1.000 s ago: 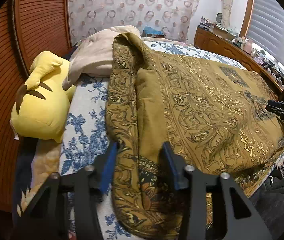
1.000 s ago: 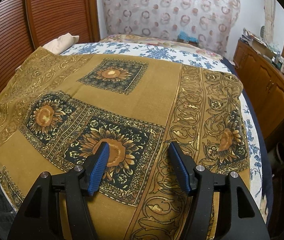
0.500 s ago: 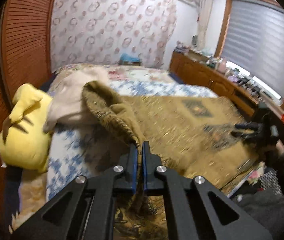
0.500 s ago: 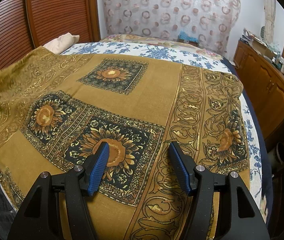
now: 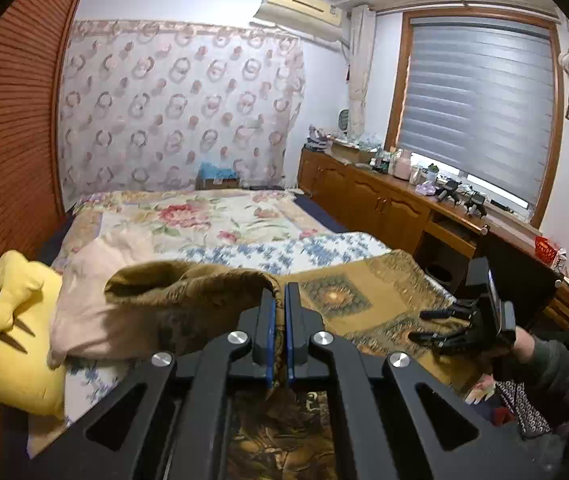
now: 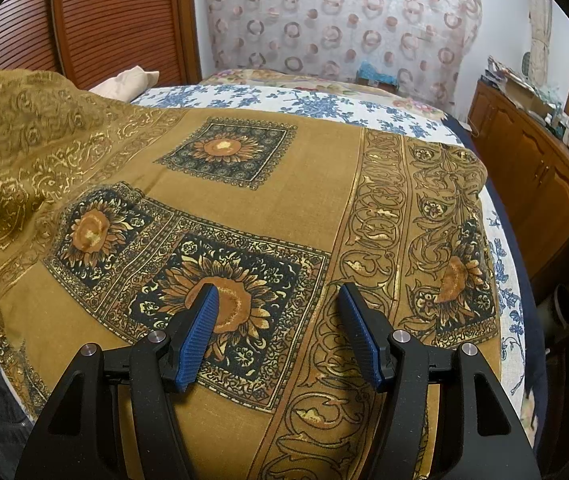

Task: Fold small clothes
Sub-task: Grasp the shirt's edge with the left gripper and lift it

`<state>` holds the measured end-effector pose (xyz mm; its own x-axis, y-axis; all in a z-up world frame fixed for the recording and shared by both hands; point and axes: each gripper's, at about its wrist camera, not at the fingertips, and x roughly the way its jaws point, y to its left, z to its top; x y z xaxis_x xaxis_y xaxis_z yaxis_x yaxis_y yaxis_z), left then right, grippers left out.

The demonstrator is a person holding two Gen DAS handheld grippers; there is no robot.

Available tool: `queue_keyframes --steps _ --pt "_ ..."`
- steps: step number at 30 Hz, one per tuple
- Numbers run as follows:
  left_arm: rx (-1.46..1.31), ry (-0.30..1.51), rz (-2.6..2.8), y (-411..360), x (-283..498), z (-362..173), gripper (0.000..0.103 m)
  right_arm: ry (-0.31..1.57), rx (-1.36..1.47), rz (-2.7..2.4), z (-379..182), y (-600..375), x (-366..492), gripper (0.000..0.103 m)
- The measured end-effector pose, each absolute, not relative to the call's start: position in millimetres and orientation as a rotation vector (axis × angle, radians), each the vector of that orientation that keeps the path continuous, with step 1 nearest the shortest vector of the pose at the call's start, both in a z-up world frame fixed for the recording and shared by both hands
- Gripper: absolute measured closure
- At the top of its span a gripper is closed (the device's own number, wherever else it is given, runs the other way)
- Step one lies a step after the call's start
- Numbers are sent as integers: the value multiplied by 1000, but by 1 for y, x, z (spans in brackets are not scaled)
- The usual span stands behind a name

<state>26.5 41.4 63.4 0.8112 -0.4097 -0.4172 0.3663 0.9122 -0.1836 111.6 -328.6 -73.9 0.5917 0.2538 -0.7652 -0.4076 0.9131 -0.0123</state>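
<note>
On the bed (image 6: 324, 100), sunflower-patterned ochre cloth (image 6: 316, 184)

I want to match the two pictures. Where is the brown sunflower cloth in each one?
Left wrist view: the sunflower cloth lies across the middle of the bed, one edge pinched in the shut left tool at bottom centre.
Right wrist view: the cloth fills most of the picture, under the open right tool, raised at the far left.
Shared landmark: the ring-patterned curtain behind the bed.
</note>
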Motion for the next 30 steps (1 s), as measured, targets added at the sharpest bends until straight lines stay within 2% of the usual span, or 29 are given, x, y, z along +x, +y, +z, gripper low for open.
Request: queue_keyframes --steps 7,22,30 --pt "-82 445 -481 12 43 76 103 844 -196 353 -71 -330 110 39" --pt "24 474 -678 -106 81 103 103 646 -137 224 0 -390 75 39" --pt "113 551 -750 -158 86 89 100 609 -97 212 13 -405 65 39"
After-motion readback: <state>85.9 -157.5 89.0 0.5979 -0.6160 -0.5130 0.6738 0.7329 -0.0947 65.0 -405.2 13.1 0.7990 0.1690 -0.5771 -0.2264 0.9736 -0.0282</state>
